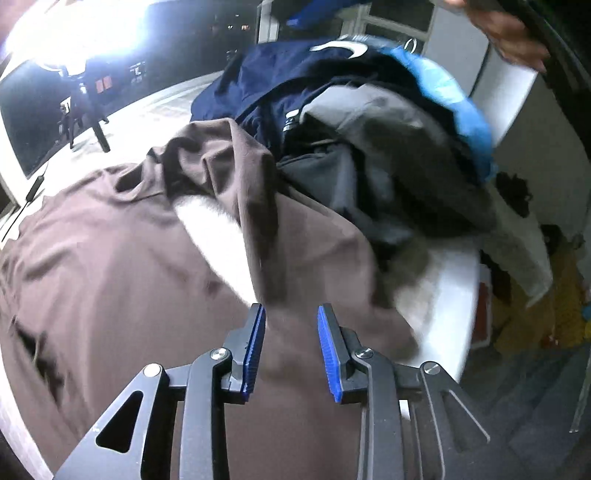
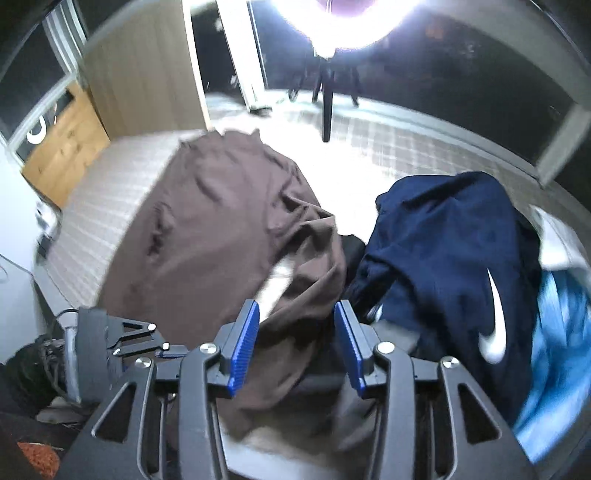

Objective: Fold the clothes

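Observation:
A brown garment [image 1: 110,266] lies spread and rumpled on the white table [image 1: 450,295]; it also shows in the right wrist view [image 2: 221,221]. My left gripper [image 1: 291,314] is open, its blue pads either side of a brown fold, just above the cloth. My right gripper [image 2: 295,310] is open over the brown garment's bunched edge. In the right wrist view, the left gripper [image 2: 122,332] shows at lower left. A pile of clothes sits beside it: a navy garment with a white swoosh [image 2: 454,258], a grey one [image 1: 388,140] and a light blue one [image 2: 557,332].
A bright ring light on a tripod [image 2: 327,92] stands at the table's far side. A wooden cabinet [image 2: 62,147] is at the left. The table's right edge drops to a cluttered floor [image 1: 535,314]. A hand [image 1: 513,33] shows at the upper right.

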`<state>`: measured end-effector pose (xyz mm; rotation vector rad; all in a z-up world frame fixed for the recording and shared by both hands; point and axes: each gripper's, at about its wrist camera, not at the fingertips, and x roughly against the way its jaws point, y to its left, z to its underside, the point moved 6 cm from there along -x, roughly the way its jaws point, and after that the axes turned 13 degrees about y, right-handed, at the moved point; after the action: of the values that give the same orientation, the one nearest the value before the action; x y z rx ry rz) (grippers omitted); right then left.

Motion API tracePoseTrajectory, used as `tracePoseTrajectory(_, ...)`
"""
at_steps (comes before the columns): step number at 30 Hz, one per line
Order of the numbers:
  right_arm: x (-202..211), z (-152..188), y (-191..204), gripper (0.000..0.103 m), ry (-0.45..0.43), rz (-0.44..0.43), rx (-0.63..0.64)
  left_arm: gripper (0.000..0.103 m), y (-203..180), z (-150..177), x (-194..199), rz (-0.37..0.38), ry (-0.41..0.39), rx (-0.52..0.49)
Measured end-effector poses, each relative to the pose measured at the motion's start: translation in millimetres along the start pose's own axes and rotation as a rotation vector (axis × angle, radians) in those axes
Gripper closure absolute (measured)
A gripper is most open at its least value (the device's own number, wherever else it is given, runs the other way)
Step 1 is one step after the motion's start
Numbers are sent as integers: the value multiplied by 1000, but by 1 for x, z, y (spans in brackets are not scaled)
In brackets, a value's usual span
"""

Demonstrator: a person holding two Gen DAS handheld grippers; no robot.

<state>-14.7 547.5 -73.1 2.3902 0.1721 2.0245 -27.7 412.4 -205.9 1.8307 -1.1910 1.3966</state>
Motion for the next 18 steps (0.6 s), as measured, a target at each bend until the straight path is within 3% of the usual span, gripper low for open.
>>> tracePoseTrajectory(5,-58,-49,-34,61,97,-25,33,75,8,-20,-31,-15,52,33)
tracePoseTrajectory(6,-68,-57,-38,61,105,-40,36,81,9,-22,-35,-5,59,41)
tracePoseTrajectory(7,-75,-64,-42,61,113,-52,33,100,8,-24,-37,8,65,43)
tracePoseTrajectory(10,-93,-80,-52,61,135,-79,34,101,-7,-32,-22,128,27,69)
tracePoseTrajectory(13,-105,-95,-57,61,144,-118,35,101,-37,-48,17,248,-77,44)
tracePoseTrajectory(18,-126,-125,-56,61,148,-157,38,101,-65,-74,46,288,-140,-7)
